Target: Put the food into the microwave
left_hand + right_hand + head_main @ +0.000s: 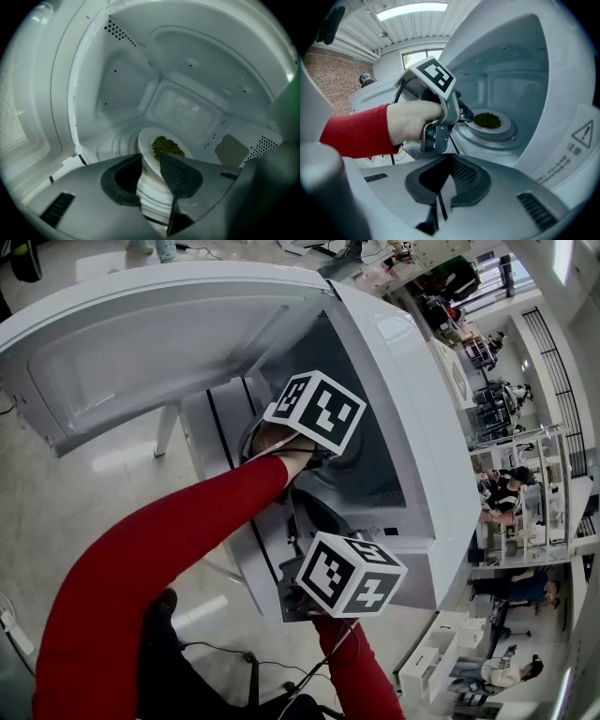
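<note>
A white plate [151, 140] with a heap of green food [167, 147] rests on the turntable inside the white microwave [412, 427]. My left gripper [151, 161] reaches into the cavity and is open, with the plate's near rim between its jaws. The right gripper view shows the same plate [506, 129] and food [487, 120], with the left gripper [464, 115] at the plate's left edge, held by a hand in a red sleeve [356, 131]. My right gripper [449, 180] is shut on nothing, outside the microwave's front opening.
The microwave door [141, 343] stands swung wide open to the left. The marker cubes of the left gripper [315, 411] and right gripper [349, 574] sit at the opening. The control panel side [576, 140] is close on the right. Desks and people are far off at the right.
</note>
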The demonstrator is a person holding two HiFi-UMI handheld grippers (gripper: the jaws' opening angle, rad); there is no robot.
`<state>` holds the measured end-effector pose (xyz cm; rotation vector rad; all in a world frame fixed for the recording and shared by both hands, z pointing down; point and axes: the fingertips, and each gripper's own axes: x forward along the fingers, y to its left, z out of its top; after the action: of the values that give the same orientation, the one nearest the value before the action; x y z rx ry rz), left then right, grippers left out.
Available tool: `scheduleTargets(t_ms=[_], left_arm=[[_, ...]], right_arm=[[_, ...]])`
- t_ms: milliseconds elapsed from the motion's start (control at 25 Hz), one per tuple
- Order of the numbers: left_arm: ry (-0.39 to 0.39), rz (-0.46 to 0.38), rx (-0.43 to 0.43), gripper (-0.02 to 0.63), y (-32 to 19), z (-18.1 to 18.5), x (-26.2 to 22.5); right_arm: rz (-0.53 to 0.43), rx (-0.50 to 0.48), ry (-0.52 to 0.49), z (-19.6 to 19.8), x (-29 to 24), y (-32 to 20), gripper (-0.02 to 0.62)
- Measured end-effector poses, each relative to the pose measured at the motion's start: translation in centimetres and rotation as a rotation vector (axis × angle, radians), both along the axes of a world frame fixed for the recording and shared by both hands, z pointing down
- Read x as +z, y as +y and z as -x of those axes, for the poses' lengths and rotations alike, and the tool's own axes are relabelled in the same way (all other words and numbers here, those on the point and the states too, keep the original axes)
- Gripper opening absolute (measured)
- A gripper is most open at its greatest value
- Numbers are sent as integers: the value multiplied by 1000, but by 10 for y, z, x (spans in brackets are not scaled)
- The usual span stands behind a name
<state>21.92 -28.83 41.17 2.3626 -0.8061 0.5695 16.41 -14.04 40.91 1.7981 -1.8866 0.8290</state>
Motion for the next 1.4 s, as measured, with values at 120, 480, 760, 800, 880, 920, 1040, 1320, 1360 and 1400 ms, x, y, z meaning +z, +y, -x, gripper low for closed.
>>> scheduleTargets(t_ms=[120, 480, 760, 800, 880, 920, 1040, 1320, 1360, 1400], left_arm=[[-50, -50, 15, 130, 0, 1, 0], [-7, -100, 16, 127, -5, 4, -10], [98, -126, 30, 21, -3, 34, -27], [126, -102, 17, 17, 1, 39, -29], [203, -42, -15, 11, 9, 51, -33], [241, -18, -26, 9, 12, 57, -35], [316, 3, -34, 9, 20, 77, -43], [412, 4, -11, 8, 52, 123, -77], [414, -7, -12, 8, 60, 129, -83], [413, -18, -13, 8, 68, 134, -88]], right_arm=[[0, 0, -1, 0, -1, 3, 14], [-4, -5, 2, -1, 0, 1, 14], [-49, -7, -18, 9, -8, -4, 14], [-57, -11, -20, 9, -13, -3, 14], [-78, -17, -28, 11, -25, -2, 14], [-90, -17, -35, 12, -30, -3, 14], [-130, -18, -58, 20, -44, -3, 14], [-214, -19, -128, 44, -77, 13, 14], [-221, -23, -136, 47, -83, 19, 14], [-226, -28, -143, 50, -89, 24, 14]])
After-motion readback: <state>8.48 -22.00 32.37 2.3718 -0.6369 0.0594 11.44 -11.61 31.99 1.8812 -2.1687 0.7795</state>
